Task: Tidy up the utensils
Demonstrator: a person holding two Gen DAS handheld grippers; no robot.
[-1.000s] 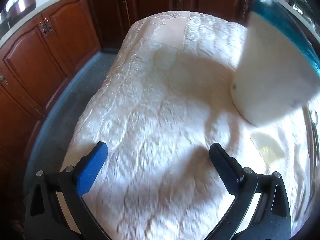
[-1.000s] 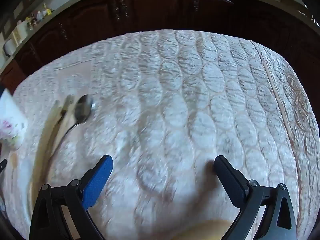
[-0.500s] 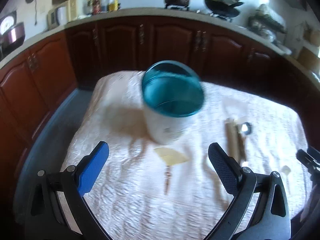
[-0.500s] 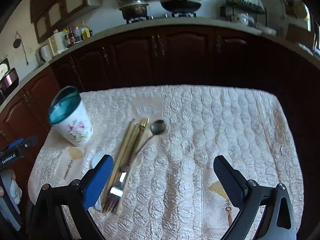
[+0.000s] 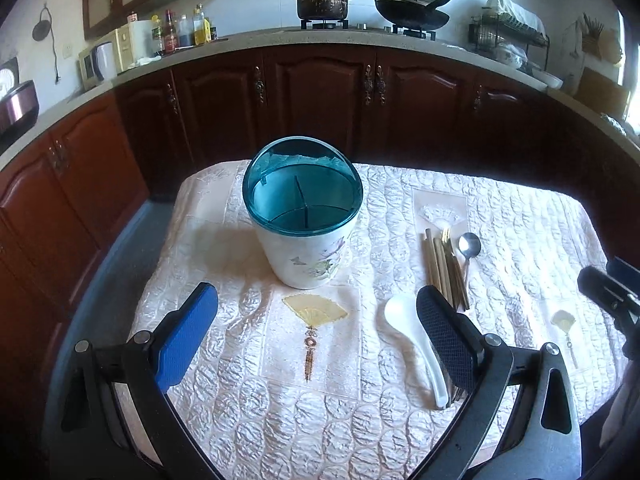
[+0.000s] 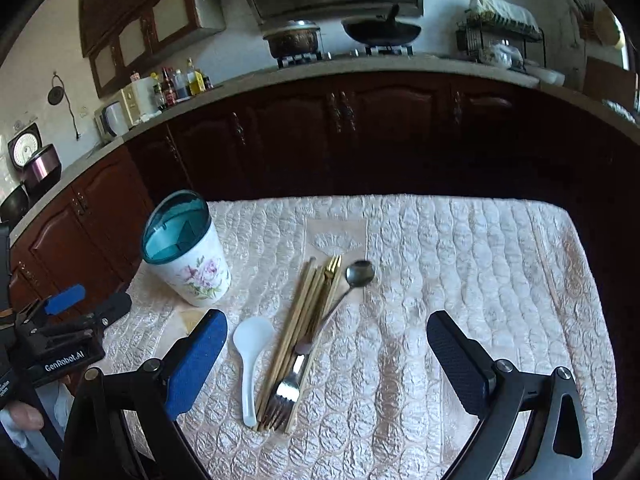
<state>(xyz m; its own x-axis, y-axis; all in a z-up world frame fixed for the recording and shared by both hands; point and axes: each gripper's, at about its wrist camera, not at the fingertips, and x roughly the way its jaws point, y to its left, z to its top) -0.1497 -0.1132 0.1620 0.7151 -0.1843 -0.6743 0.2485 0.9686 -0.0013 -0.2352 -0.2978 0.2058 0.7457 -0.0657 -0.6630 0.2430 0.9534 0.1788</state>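
Note:
A white floral utensil holder (image 5: 306, 216) with a teal divided rim stands on the quilted table; it also shows in the right wrist view (image 6: 186, 250). To its right lie a white ceramic spoon (image 5: 412, 340), a bundle of chopsticks (image 5: 442, 268) and a metal spoon (image 5: 469, 248). The right wrist view shows the white spoon (image 6: 250, 354), the chopsticks (image 6: 304, 328), a fork (image 6: 286, 392) and the metal spoon (image 6: 352, 284). My left gripper (image 5: 316, 332) is open and empty, held above the table's near edge. My right gripper (image 6: 326, 360) is open and empty above the utensils.
A cream quilted cloth (image 5: 520, 240) covers the table. Dark wooden cabinets (image 5: 320, 96) run behind and to the left. The counter holds a pot (image 5: 322, 2), a wok (image 5: 412, 10), bottles and a dish rack (image 5: 508, 32).
Both grippers have pulled back and risen from close to the cloth. The holder and utensils now show whole. Both grippers stay open.

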